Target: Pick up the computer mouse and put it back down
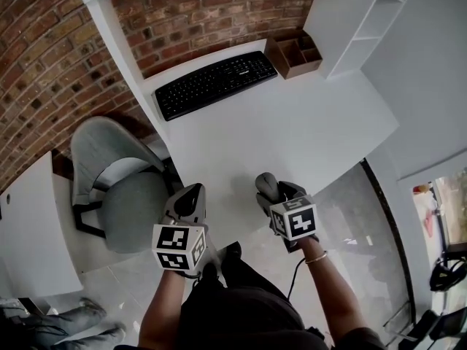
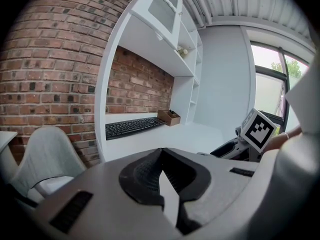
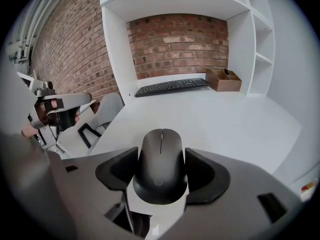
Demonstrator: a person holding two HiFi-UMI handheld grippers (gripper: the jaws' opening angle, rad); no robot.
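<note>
At the far left a grey chair (image 1: pixel 120 195) stands pushed in beside the white counter (image 1: pixel 321 130). Next to it, the left gripper (image 2: pixel 160 156) hovers off the near corner of the counter. Its two dark jaws are pressed together at the tips, and there is nothing between them. Further back, a black keyboard (image 1: pixel 215 82) lies at a slant along the brick wall (image 1: pixel 44 57).

To the right of the left gripper, the right gripper (image 3: pixel 161 154) sits at the near edge of the counter. Its jaws are closed against either side of the black computer mouse (image 3: pixel 160 176), whose scroll wheel points towards the wall. From here I can't tell whether the mouse rests on the counter or hangs just above it.

In the far right corner stand a small wooden organiser (image 1: pixel 294 53) and, beyond it, a white shelf unit (image 1: pixel 365 17).
</note>
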